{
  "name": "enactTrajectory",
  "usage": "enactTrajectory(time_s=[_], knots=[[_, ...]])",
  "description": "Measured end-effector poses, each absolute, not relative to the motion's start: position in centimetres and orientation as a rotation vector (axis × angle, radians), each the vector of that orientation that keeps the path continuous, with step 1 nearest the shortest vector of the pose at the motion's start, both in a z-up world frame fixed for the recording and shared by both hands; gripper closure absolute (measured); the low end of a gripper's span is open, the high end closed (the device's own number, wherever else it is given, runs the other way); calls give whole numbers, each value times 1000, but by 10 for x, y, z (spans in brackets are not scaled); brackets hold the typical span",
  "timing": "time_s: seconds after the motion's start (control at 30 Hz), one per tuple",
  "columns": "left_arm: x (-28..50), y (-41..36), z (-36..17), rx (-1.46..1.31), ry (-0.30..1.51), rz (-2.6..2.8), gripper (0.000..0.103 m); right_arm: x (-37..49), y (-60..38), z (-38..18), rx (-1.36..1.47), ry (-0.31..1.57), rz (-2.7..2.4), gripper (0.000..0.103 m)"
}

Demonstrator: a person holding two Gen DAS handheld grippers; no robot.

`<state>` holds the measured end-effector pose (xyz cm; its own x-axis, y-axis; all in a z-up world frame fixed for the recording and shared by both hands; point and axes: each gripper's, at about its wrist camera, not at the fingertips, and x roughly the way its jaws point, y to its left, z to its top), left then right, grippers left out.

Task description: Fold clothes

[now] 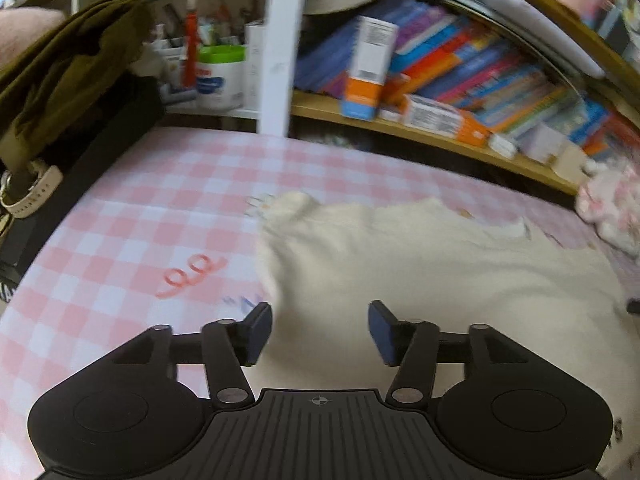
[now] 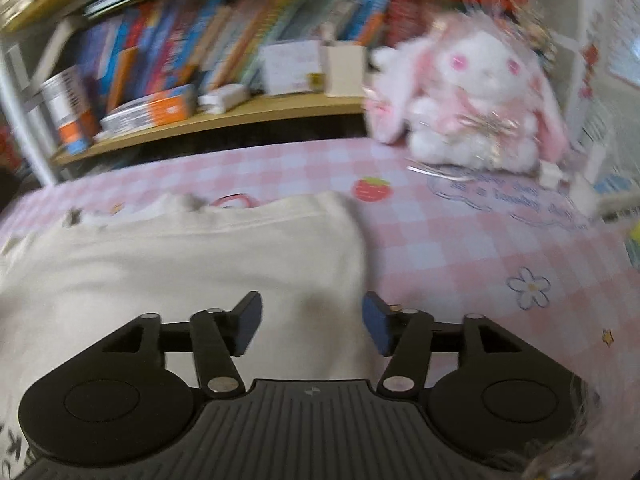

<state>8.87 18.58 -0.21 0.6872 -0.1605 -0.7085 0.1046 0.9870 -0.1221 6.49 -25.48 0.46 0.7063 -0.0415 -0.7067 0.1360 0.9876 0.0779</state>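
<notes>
Lying flat on the pink checked bench (image 1: 120, 240), the cream garment (image 1: 440, 280) looks soft, light and limp; the left gripper (image 1: 320, 330) hangs over its left edge, jaws apart, empty

From the right wrist, the right gripper (image 2: 312, 324) straddles the garment's right edge, jaws apart, empty; pinch hems or corners

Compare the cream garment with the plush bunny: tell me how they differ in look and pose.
The cream garment lies flat and spread on the checked cloth; the plush bunny sits upright at the far edge. The garment is plain cream; the bunny is white with pink ears and cheeks. The garment lies right under the open right gripper; the bunny sits well beyond it. Both rest on the same pink checked cloth.
</notes>
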Motion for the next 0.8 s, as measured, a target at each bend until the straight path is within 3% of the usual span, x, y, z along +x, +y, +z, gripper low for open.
enactTrajectory(time_s=[0.13, 0.3, 0.8], knots=[[71, 169, -3, -40, 810, -160, 38, 53, -228, 5, 58, 770, -47, 27], [52, 159, -3, -49, 818, -170, 29, 35, -202, 2, -1, 782, 15, 24], [-1, 140, -13, -109, 847, -88, 23, 0, -171, -6, -36, 812, 147, 7]])
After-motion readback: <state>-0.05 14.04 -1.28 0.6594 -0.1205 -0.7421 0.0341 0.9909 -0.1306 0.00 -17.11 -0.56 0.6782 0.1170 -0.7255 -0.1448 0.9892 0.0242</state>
